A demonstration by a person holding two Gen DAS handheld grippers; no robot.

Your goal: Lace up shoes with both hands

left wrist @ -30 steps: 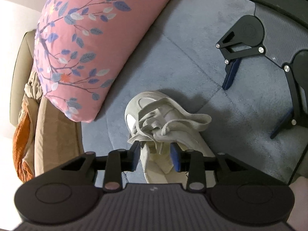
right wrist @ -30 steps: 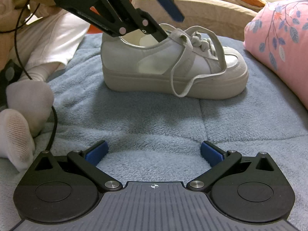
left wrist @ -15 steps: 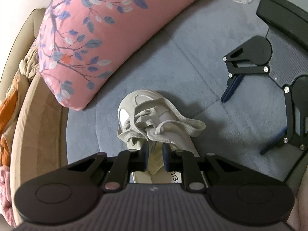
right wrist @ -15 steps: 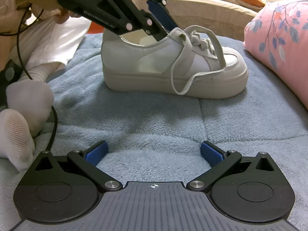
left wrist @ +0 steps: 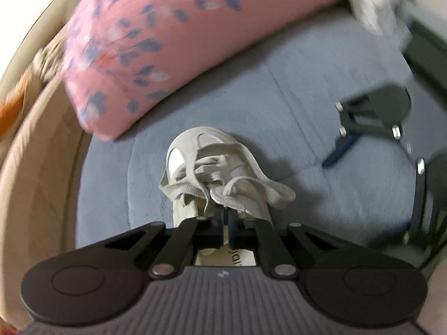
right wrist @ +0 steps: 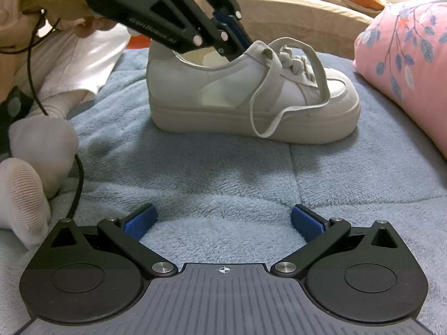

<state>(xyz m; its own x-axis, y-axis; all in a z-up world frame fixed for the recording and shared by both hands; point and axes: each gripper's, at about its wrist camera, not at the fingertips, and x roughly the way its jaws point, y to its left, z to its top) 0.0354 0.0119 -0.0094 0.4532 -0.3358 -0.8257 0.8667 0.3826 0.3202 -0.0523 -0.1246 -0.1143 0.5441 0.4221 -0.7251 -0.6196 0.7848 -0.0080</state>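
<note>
2 grippers work as a pair: the left gripper [right wrist: 237,43] has its pads nearly together at the shoe's collar, apparently pinching the tongue or a lace end to steady it, while the right gripper [right wrist: 222,223] hovers wide open and empty, low over the blanket [right wrist: 195,173]. Near the blanket's far edge stands the pale platform shoe [right wrist: 251,95], upright, toe toward the pink pillow [right wrist: 405,64], with 1 loose lace [right wrist: 268,117] looped down its near side.

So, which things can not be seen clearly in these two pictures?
- What the left gripper pinches: left wrist view, hidden by its own fingers and motion blur.
- Print on the shoe insole: left wrist view, covered by the gripper.
- Far side of the shoe: right wrist view, hidden by the shoe.
</note>
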